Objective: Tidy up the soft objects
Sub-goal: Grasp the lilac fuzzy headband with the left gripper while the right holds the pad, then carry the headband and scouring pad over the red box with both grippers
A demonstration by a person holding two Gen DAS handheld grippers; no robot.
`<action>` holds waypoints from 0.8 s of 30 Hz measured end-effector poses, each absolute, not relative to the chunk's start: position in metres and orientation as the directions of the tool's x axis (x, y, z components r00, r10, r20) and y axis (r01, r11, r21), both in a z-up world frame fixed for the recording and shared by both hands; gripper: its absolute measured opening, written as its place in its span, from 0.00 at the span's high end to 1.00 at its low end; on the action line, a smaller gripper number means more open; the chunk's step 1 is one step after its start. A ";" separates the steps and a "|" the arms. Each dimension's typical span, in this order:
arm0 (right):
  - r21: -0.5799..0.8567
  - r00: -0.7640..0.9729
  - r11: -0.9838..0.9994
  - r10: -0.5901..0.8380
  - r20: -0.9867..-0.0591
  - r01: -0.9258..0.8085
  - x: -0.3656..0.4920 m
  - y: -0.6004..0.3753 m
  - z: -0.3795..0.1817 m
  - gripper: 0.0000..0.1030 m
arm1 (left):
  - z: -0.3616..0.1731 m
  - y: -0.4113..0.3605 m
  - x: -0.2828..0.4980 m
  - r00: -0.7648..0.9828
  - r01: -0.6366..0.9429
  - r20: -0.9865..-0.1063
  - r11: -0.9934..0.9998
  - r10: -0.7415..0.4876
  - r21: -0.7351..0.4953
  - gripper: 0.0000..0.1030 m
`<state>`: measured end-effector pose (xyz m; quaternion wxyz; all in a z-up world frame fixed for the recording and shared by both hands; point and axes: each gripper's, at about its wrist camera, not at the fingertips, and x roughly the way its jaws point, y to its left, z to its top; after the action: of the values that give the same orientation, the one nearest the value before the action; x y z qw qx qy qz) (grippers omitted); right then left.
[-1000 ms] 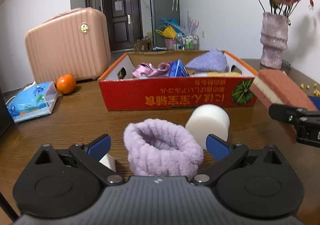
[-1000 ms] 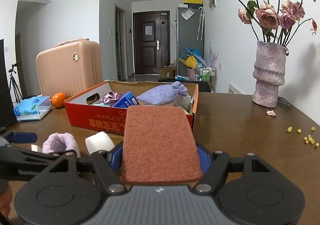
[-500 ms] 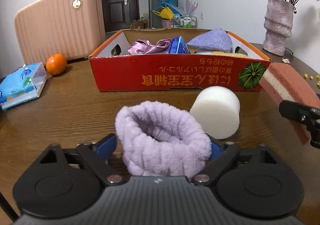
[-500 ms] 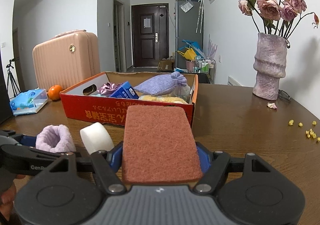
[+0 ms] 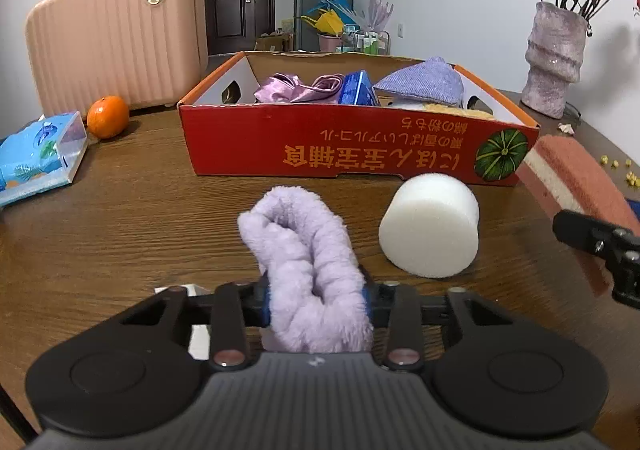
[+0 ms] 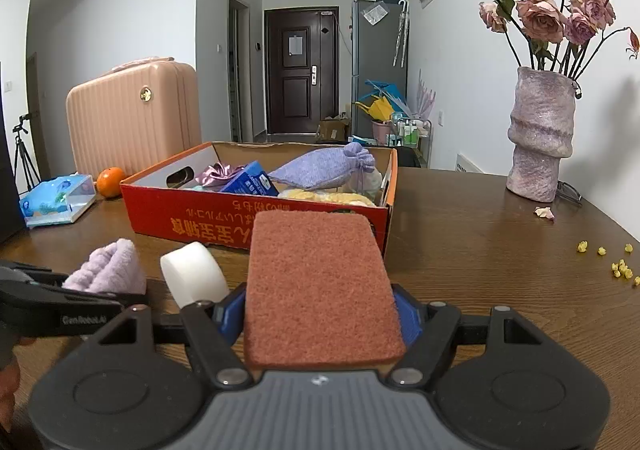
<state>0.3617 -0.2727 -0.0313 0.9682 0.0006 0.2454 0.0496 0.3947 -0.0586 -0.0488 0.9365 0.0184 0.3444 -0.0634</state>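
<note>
My left hand-held gripper (image 5: 316,304) has just been closing and is now squeezing the fluffy lilac towelling band (image 5: 304,262) flat on the brown wooden counter (image 5: 132,226), apparently to lift it. My right hand-held gripper (image 6: 320,314) is clamping the rust-red scouring sponge (image 6: 320,286), waiting before the red cardboard box (image 6: 192,222).

We see a fluffy lilac cloth band (image 5: 308,262) on the grained wooden table (image 5: 120,218). Beside it sits a matt white foam cylinder (image 5: 430,226). Behind stands a printed cardboard box (image 5: 340,146).

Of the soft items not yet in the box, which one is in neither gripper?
The white foam cylinder, lying free on the table. The lilac fluffy band is pinched by the left gripper; the right gripper holds the sponge.
</note>
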 end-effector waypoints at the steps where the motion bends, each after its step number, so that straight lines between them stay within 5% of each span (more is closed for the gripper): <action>1: 0.024 0.874 0.995 0.096 -0.476 -0.096 0.362 -0.272 -0.032 0.31 | -0.048 -0.058 0.394 0.755 0.130 -0.647 0.991 -0.106 -0.011 0.66; 24: 0.052 0.898 0.993 0.115 -0.424 -0.102 0.356 -0.271 -0.027 0.31 | -0.016 -0.048 0.374 0.833 0.090 -0.545 0.995 -0.097 -0.040 0.68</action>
<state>0.3562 -0.2710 -0.0269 0.9741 0.0142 0.2187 0.0557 0.3743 -0.0479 -0.0160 0.9573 -0.0061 0.2847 -0.0491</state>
